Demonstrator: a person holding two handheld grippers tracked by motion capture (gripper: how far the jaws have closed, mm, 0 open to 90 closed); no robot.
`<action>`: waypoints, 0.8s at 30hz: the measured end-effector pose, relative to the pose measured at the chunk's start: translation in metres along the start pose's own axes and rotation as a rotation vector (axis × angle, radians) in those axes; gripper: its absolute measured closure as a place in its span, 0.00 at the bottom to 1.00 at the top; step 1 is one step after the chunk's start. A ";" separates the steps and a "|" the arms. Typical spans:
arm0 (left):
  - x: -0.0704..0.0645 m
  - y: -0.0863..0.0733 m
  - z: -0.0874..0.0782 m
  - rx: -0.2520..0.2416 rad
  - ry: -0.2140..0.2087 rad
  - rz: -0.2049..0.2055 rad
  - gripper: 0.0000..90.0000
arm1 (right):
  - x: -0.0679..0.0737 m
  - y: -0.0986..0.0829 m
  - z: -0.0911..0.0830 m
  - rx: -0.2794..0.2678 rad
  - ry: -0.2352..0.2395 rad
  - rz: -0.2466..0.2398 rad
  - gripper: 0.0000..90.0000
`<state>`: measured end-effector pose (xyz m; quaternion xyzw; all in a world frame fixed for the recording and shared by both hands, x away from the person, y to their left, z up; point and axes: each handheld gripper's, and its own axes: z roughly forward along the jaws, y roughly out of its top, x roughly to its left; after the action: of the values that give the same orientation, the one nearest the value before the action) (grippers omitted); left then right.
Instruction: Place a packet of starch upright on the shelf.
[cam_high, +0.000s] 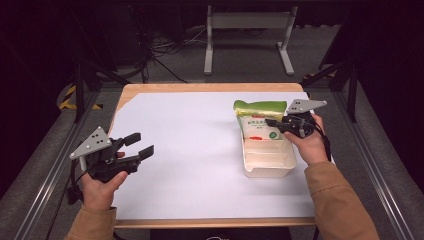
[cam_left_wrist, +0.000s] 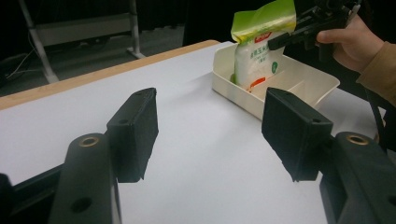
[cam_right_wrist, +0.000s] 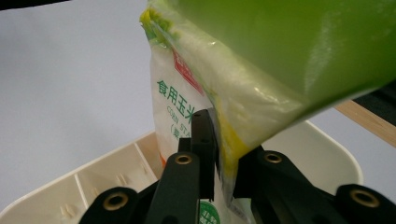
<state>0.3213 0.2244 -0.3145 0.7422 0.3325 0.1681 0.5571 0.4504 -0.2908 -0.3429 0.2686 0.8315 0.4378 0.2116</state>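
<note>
A bag of white powder with a green top (cam_high: 256, 120) stands upright in the far end of a cream divided tray (cam_high: 270, 169) on the right side of the table. My right gripper (cam_high: 270, 122) is shut on the bag's side edge, coming in from the right. In the right gripper view the jaws (cam_right_wrist: 224, 156) pinch the bag (cam_right_wrist: 261, 60) above the tray (cam_right_wrist: 116, 163). My left gripper (cam_high: 142, 144) hovers open near the table's left edge with nothing between its jaws. The left gripper view looks past that gripper (cam_left_wrist: 210, 135) towards the bag (cam_left_wrist: 259, 51), the tray (cam_left_wrist: 308, 79) and the right gripper (cam_left_wrist: 280, 41).
A white sheet (cam_high: 190, 150) covers most of the wooden table (cam_high: 200, 87). The tray's near compartments hold nothing. A grey metal stand (cam_high: 247, 30) and cables lie on the floor beyond the table. Black frame rails run along both sides.
</note>
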 end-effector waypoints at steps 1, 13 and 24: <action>0.000 0.000 0.000 0.001 0.002 0.002 0.41 | 0.000 0.000 0.000 0.002 -0.003 0.002 0.89; 0.002 -0.001 0.000 -0.005 0.005 -0.003 0.39 | 0.005 0.016 -0.011 -0.035 -0.030 0.028 0.58; 0.006 -0.003 -0.002 -0.015 -0.006 0.000 0.34 | 0.007 0.029 -0.036 -0.056 -0.053 0.046 0.52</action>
<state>0.3242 0.2303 -0.3172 0.7384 0.3294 0.1685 0.5637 0.4314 -0.2946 -0.3003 0.2933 0.8066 0.4584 0.2309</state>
